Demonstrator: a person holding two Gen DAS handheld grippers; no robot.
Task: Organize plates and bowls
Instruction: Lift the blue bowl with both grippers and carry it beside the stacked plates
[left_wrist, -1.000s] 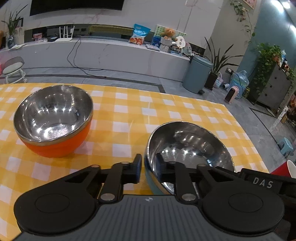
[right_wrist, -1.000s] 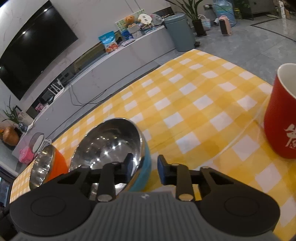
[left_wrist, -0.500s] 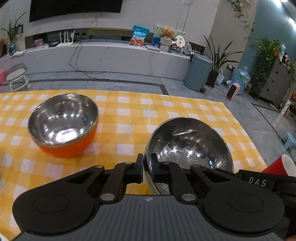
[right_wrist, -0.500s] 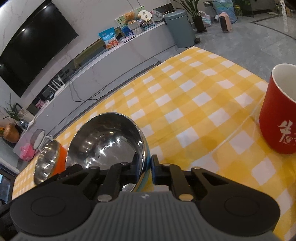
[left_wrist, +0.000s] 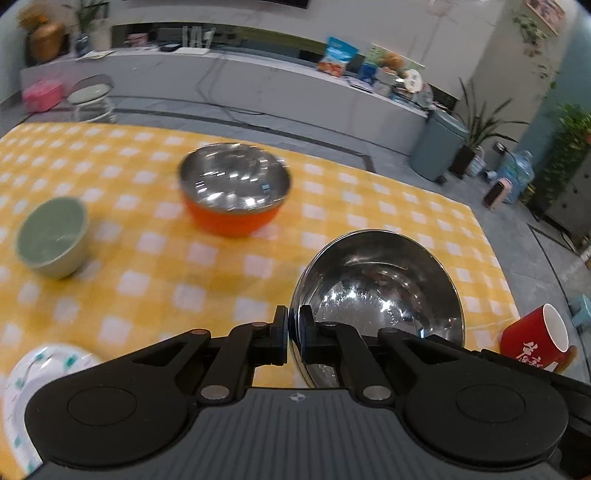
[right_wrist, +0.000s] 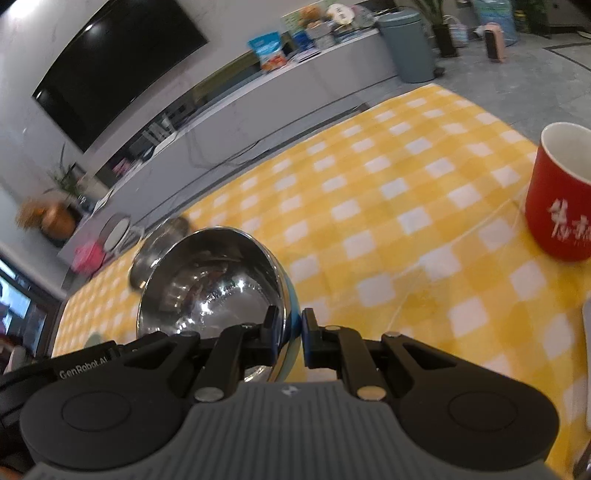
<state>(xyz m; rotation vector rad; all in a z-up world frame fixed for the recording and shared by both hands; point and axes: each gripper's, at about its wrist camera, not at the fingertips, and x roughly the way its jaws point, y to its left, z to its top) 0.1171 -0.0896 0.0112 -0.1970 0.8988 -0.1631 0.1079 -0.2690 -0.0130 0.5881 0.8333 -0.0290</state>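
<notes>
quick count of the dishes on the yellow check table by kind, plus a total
bowls: 3 (blue steel-lined bowl held at the rim, orange steel-lined bowl, green bowl)
plates: 1 (patterned white plate)
mugs: 1 (red mug)
total: 5
</notes>
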